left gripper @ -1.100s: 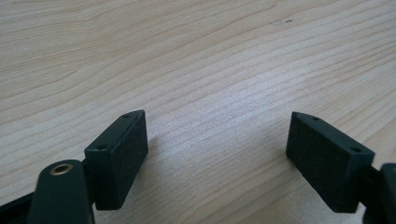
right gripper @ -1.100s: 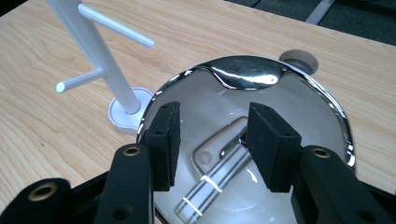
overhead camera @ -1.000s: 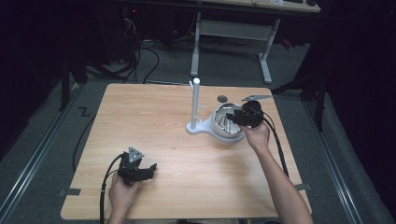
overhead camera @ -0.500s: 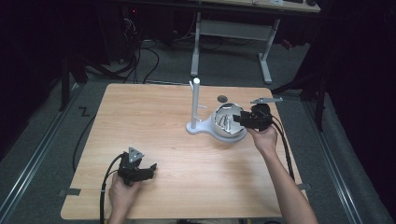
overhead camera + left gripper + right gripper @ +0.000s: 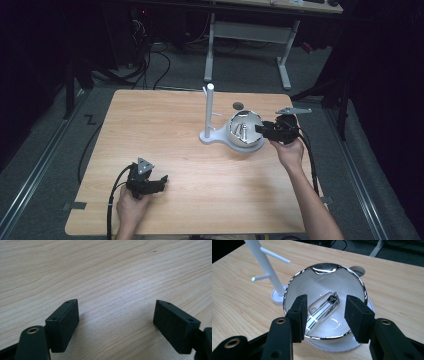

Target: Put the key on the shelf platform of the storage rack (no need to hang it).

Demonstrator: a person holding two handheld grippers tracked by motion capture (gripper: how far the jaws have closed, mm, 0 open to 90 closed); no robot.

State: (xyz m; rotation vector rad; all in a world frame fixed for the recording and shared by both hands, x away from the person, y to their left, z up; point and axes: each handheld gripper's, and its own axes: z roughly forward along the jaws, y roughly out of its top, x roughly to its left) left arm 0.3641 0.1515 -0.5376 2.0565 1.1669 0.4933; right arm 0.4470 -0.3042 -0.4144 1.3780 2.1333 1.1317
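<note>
Right tongs (image 5: 325, 315) spread at the bowl (image 5: 297, 282)
Lower squarely over the key fob (image 5: 323, 308) inside; left tongs (image 5: 116, 322) idle, spread.

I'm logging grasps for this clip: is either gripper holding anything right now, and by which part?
Nothing is held. The right gripper hangs open at the rim of the silver bowl, with a key fob lying inside; the left gripper is open over bare table.

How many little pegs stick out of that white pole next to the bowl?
2. On the white pole, the upper peg points right and the lower peg points left, seen from the right claw; others may be hidden behind.
</note>
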